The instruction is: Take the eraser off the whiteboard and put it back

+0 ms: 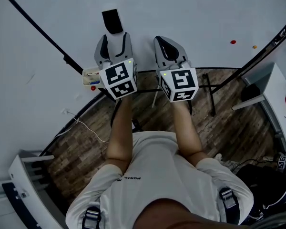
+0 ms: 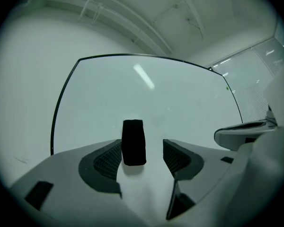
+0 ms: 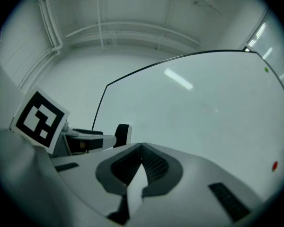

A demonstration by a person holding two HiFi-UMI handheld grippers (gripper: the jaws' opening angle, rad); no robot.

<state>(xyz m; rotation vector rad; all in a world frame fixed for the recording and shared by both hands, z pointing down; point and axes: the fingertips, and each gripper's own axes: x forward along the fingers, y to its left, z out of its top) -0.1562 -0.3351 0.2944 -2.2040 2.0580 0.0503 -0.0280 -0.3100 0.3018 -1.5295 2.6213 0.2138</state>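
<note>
- The eraser [image 1: 112, 21] is stuck low on the whiteboard [image 1: 195, 13], closer to its left edge than its right.
- The black eraser is seen standing upright, with its long side running up and down the whiteboard.
- The left gripper [image 1: 114, 36] is held right in front of the eraser. Its jaws are wide apart, one on each side of the eraser, and the eraser is not pressed by them.
- The right gripper [image 1: 162, 41] is held beside the left one. Its jaws are closed together, with nothing between them.
- A red dot [image 1: 233, 42] is seen towards the whiteboard's right edge.
</note>
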